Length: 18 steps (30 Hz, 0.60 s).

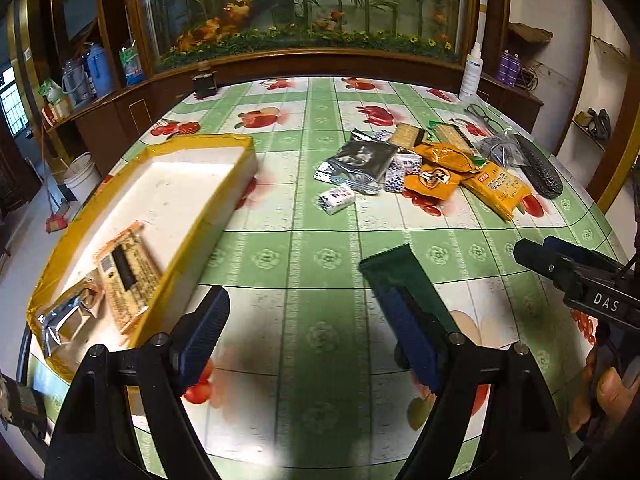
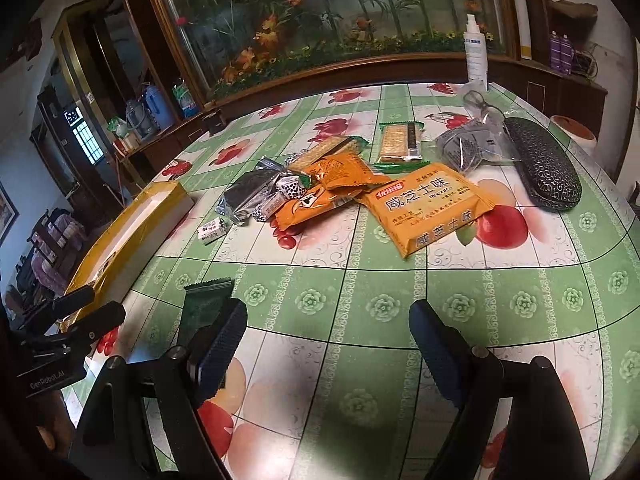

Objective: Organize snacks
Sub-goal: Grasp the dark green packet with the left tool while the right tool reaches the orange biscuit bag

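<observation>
Snacks lie piled mid-frame on the surface, a glasses case to their right. A green packet sits nearer. Tray left. Both grippers' fingers are wide apart, holding nothing.

The left tool hangs wide open over the tablecloth, beside the yellow-edged tray.

I see the snack pile toward the far right part of the table: orange packets, a silver pouch, small wrapped candies and cracker packs, some overlapping. One dark green packet lies flat alone nearer the front edge. The yellow-rimmed tray at the left edge holds a cracker pack and a silver pouch.
</observation>
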Tool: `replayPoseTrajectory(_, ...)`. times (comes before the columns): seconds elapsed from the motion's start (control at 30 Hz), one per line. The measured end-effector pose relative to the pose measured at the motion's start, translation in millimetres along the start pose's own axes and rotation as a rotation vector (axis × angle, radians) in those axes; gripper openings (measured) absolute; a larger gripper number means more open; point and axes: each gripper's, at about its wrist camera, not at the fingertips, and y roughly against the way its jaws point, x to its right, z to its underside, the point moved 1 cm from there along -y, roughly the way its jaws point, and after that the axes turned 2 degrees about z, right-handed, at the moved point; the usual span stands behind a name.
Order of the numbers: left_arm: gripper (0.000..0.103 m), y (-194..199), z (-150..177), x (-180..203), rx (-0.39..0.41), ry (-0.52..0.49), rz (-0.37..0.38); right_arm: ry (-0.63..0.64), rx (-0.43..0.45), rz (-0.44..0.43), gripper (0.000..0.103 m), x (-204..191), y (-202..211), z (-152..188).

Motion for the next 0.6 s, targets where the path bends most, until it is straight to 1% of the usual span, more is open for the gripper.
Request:
replayPoseTrajectory(0.2, 0.082, -15, 0, 15, -0.04, 0.036, 0.048, -0.017, -0.009, 0.017, 0.086, 20, -5, -4)
replayPoseTrajectory(0.3, 0.082, -26, -1, 24, -0.069, 0.051, 0.069, -0.005, -0.014, 0.026, 0.088, 33, -12, -15)
replayPoseTrajectory(0.37, 0.082, -33, -1, 30, -0.09, 0.058, 0.082, 0.003, -0.026, 0.015, 0.089, 42, -18, -25)
replayPoseTrajectory(0.47, 0.082, -44, -1, 39, -0.119, 0.065, 0.084, 0.033, -0.017, 0.006, 0.091, 53, -27, -48)
replayPoseTrajectory(0.53, 0.082, -50, -1, 45, -0.139, 0.06, 0.068, 0.069, -0.011, 0.018, 0.093, 57, -33, -61)
replayPoseTrajectory(0.6, 0.082, -54, -1, 49, -0.146, 0.05, 0.05, 0.109, -0.027, 0.024, 0.094, 59, -45, -72)
